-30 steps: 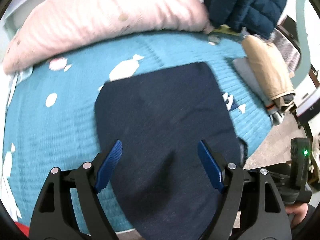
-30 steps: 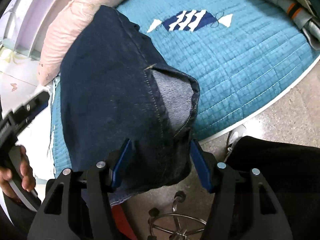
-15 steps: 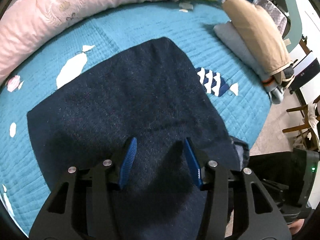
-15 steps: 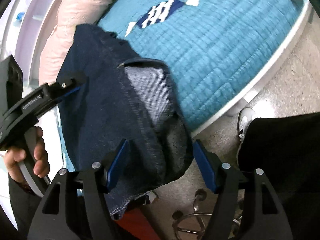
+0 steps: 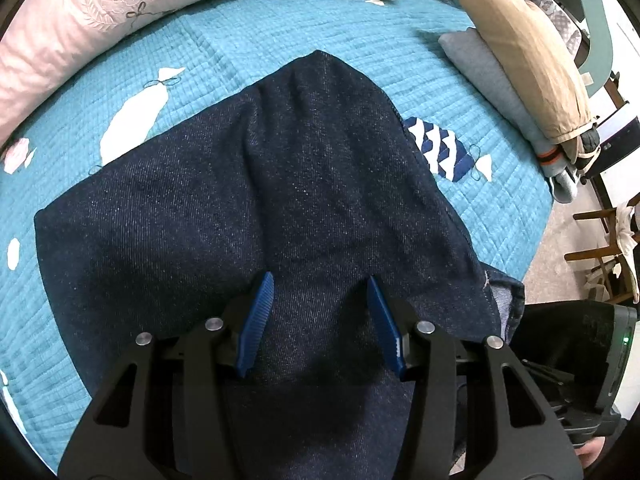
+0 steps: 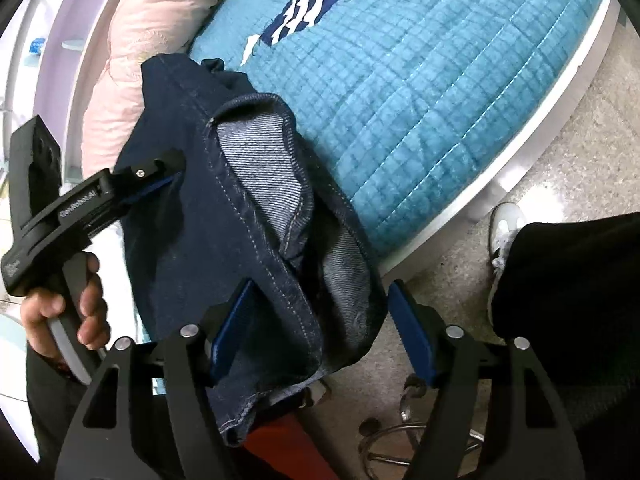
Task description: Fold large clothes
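- My left gripper (image 5: 320,322) points steeply down at the dark denim garment (image 5: 256,208), which lies spread over the teal quilted bed cover (image 5: 248,32) with its near part hanging off the edge toward me.
- Its jaws stand half closed with a raised ridge of denim between the blue pads – whether they actually pinch the cloth I cannot tell.
- My right gripper (image 6: 318,330) works at the hanging hem, where the paler inside of the denim (image 6: 256,152) shows – its jaws are opening, the bunched cloth between them, the right pad clear of it.
- From the right wrist view the left gripper's black body (image 6: 80,200) sits against the garment's far side, my left hand (image 6: 72,308) on its handle.
- A pink pillow (image 5: 104,12) lines the bed's far side; folded tan and grey clothes (image 5: 520,60) are stacked at the right.
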Available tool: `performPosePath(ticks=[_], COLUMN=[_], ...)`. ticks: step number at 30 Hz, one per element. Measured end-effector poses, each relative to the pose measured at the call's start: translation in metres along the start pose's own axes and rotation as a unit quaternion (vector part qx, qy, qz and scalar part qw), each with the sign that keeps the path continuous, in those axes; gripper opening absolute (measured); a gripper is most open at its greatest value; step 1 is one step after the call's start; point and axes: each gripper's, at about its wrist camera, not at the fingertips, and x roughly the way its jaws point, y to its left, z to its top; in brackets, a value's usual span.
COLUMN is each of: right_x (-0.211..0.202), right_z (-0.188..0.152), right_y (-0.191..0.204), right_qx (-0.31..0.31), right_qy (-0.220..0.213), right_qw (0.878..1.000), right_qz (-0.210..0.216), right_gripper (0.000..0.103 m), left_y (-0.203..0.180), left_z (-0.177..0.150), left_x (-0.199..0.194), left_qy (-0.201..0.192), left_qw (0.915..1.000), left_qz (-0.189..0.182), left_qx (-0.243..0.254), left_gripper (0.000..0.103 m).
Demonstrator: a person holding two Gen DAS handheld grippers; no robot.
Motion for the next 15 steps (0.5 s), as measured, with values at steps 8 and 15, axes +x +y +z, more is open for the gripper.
performPosePath(ticks=[8,15], right_x=[0.005,0.004], right_z=[0.003,0.002], right_y=[0.002,0.013], right_qx=[-0.022,-0.053], right_qy=[0.0,0.0], right_qw=[1.0,0.999], right_qz=[-0.003,0.005], right_gripper=[0.063,0.035], left_y=[0.0,0.001], left_z=[0.0,0.001], left_x=[-0.001,-0.002], left_qy=[0.002,0.006], left_qw=[1.0,0.9998], left_qz=[-0.005,-0.012], left_qx=[0.006,0.012], left_gripper=[0.05,0.05])
